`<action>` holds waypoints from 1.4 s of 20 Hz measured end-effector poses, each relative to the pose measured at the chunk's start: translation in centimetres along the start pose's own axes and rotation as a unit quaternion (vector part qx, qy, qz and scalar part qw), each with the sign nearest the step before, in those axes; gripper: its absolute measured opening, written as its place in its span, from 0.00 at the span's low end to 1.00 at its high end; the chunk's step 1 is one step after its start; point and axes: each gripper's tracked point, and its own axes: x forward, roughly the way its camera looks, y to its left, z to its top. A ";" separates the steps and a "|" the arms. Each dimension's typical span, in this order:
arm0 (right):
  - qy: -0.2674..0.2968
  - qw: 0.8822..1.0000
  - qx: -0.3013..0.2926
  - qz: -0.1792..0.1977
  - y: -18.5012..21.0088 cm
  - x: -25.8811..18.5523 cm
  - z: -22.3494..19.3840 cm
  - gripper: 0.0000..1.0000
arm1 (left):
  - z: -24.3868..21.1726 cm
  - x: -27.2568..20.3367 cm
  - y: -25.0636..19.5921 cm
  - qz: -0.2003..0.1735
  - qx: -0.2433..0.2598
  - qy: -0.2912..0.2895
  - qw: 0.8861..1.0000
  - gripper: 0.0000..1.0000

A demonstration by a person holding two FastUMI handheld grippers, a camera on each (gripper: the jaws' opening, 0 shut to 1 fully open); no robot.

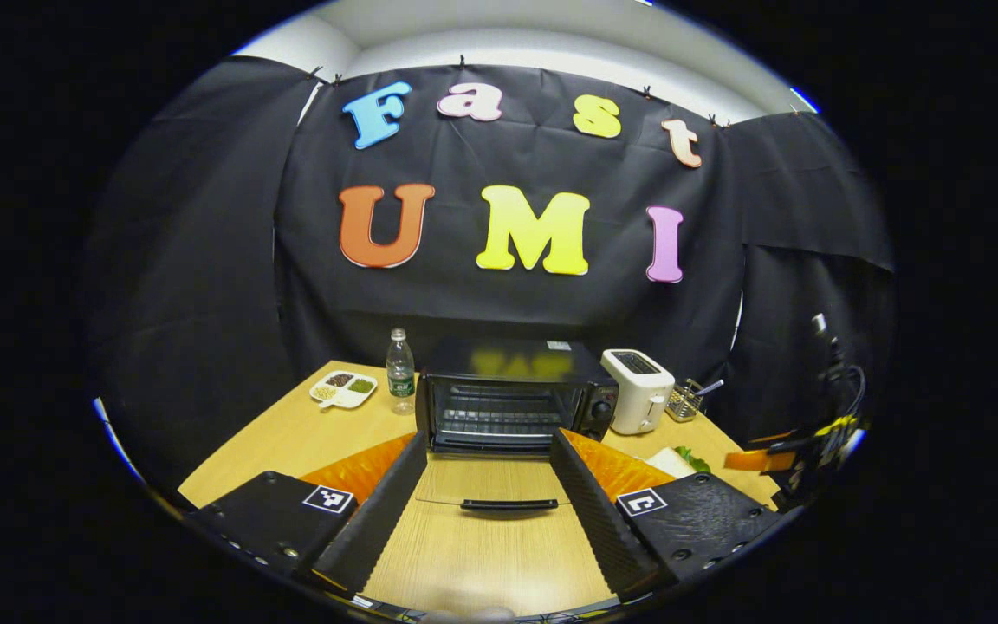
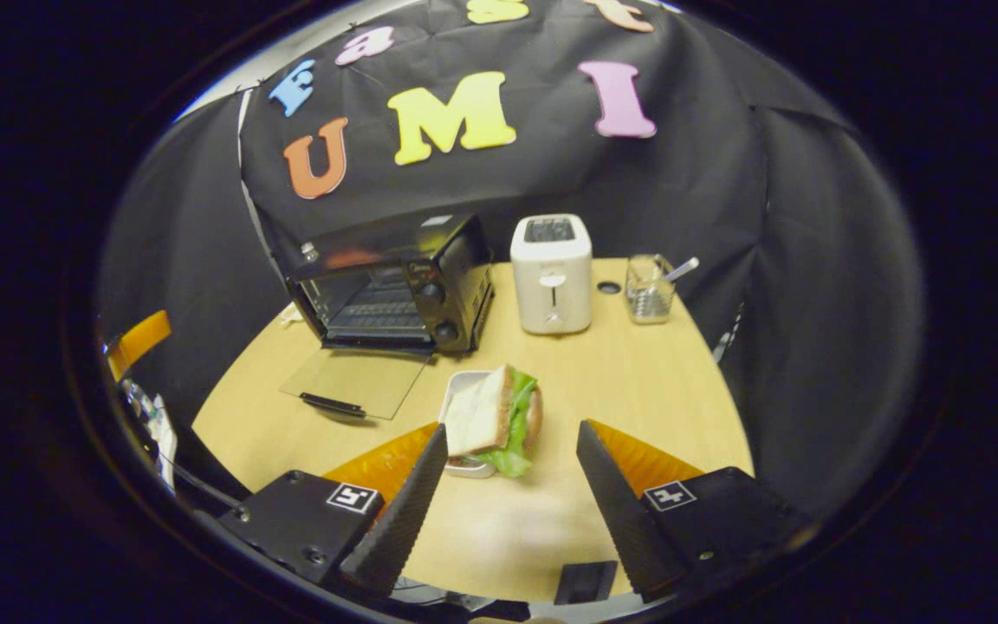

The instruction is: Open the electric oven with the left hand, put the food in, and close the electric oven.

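The black electric oven [image 1: 512, 394] [image 2: 399, 286] stands at the back of the wooden table with its glass door [image 1: 486, 485] [image 2: 356, 380] folded down flat and the rack inside showing. In the left gripper view my left gripper [image 1: 487, 452] is open, its fingers on either side of the lowered door and its black handle [image 1: 508, 504], touching nothing. A sandwich [image 2: 495, 416] with lettuce lies on a small white tray [image 2: 462, 386] in front of the oven. My right gripper [image 2: 512, 438] is open just short of the sandwich, which sits between and beyond the fingertips.
A white toaster [image 1: 638, 390] [image 2: 551, 273] stands right of the oven, with a wire cutlery holder [image 2: 648, 290] beyond it. A water bottle [image 1: 400, 371] and a divided snack dish [image 1: 343, 388] sit left of the oven. The other gripper [image 1: 798, 451] shows at the right edge.
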 end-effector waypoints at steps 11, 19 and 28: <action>0.129 0.983 0.068 0.113 -1.1 9.6 1.3 0.72 | 3.7 -2.0 0.9 0.131 -0.006 -0.011 0.991 0.94; 0.088 0.986 0.077 0.117 0.6 7.6 3.2 0.38 | 3.5 -2.2 1.1 0.138 -0.010 0.001 0.990 0.95; -0.116 0.970 0.183 0.112 12.7 2.0 9.9 0.37 | 4.3 -3.7 3.1 0.086 -0.003 -0.010 0.996 0.95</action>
